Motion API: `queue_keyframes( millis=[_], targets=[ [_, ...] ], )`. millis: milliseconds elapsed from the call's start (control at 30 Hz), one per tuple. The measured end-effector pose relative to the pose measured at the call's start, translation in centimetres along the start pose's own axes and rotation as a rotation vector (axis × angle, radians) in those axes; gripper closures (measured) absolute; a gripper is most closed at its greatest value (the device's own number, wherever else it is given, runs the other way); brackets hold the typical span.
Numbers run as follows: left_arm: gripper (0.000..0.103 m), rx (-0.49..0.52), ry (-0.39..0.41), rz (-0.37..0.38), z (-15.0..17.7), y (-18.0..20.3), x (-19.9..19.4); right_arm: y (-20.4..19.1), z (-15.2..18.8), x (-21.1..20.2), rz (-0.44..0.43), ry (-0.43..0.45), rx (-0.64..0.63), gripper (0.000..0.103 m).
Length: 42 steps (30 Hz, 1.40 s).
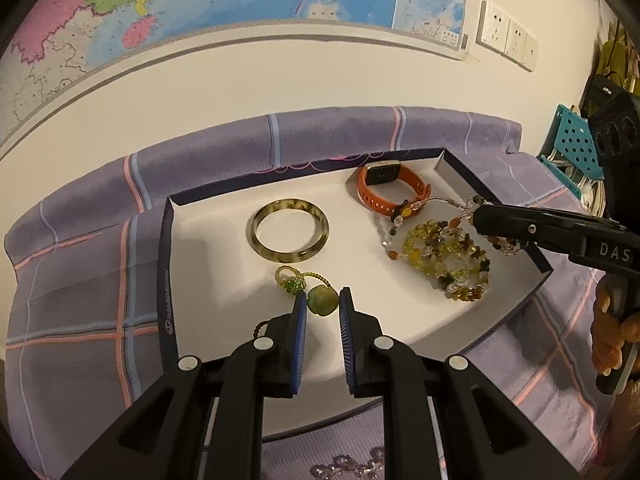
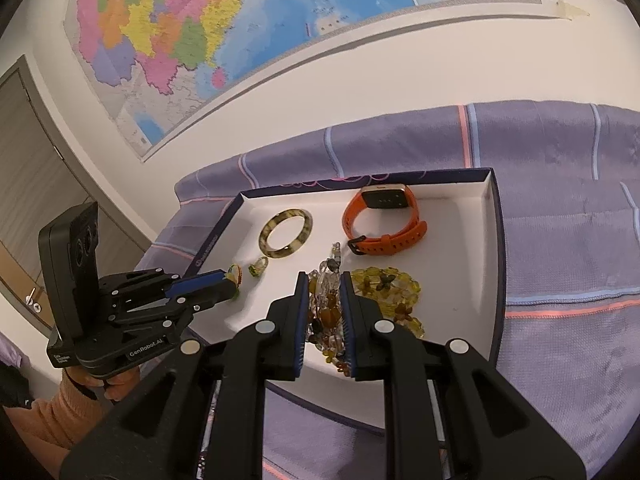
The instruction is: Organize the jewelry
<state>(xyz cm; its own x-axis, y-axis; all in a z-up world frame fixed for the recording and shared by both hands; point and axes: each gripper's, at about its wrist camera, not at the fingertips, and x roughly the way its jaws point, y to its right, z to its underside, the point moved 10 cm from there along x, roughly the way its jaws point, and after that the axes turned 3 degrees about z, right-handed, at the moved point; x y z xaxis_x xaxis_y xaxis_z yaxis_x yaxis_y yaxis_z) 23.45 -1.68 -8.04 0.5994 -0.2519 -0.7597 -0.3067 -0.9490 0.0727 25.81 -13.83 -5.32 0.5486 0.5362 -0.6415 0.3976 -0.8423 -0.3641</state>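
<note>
A white tray with dark rim (image 1: 170, 240) (image 2: 490, 200) lies on a purple checked cloth. In it are a mottled bangle (image 1: 290, 229) (image 2: 286, 232), an orange watch (image 1: 390, 190) (image 2: 384, 220), a yellow bead bracelet pile (image 1: 444, 254) (image 2: 394, 290) and a green beaded ring (image 1: 289, 280) (image 2: 258, 268). My left gripper (image 1: 323, 300) (image 2: 234, 282) is shut on a green stone pendant (image 1: 322, 299) over the tray's near left part. My right gripper (image 2: 325, 284) (image 1: 480, 222) is shut on a clear and brown bead strand (image 2: 326, 304) (image 1: 440, 204) beside the yellow pile.
A map hangs on the white wall (image 1: 240, 72) behind. Wall sockets (image 1: 506, 36) and a teal perforated basket (image 1: 572, 144) are at the right. Clear beads (image 1: 348, 466) lie on the cloth (image 1: 80, 280) in front of the tray. A door (image 2: 36, 184) is at the left.
</note>
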Motion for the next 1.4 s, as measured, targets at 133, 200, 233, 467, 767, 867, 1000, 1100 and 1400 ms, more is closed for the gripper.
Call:
queue_keyframes(
  millis=[133,200,233,467,767,867,1000,1100,1400],
  targets=[
    [0.088,0.002,-0.020,0.001,0.3,0.0,0.6,0.6,0.2,0.6,0.011,-0.012,0.010,0.087],
    [0.088,0.007,-0.031,-0.002,0.4,0.0,1.1,0.9,0.4,0.8,0.016,-0.019,0.015,0.087],
    [0.088,0.008,-0.038,-0.005,0.4,0.1,1.3,1.0,0.4,0.9,0.019,-0.022,0.017,0.085],
    [0.085,0.022,-0.053,-0.027,0.7,0.3,2.1,1.6,0.9,1.1,0.033,-0.032,0.024,0.081],
    [0.058,0.000,0.035,-0.016,0.4,0.4,-1.2,0.3,1.7,-1.2,0.035,0.000,-0.024,0.066],
    [0.057,-0.022,0.072,0.004,1.0,0.3,-3.2,-1.7,2.8,-2.3,0.001,0.001,-0.090,0.063],
    [0.056,-0.021,0.106,0.024,2.5,0.5,-5.5,-4.7,4.9,-2.6,-0.059,-0.038,-0.167,0.062],
    [0.052,-0.048,0.130,0.024,4.0,-0.1,-7.2,-7.7,7.6,-1.6,-0.111,-0.105,-0.246,0.062],
    [0.052,-0.116,0.098,-0.010,7.9,-1.7,-7.9,-12.3,11.4,2.5,-0.103,-0.212,-0.382,0.061]
  ],
)
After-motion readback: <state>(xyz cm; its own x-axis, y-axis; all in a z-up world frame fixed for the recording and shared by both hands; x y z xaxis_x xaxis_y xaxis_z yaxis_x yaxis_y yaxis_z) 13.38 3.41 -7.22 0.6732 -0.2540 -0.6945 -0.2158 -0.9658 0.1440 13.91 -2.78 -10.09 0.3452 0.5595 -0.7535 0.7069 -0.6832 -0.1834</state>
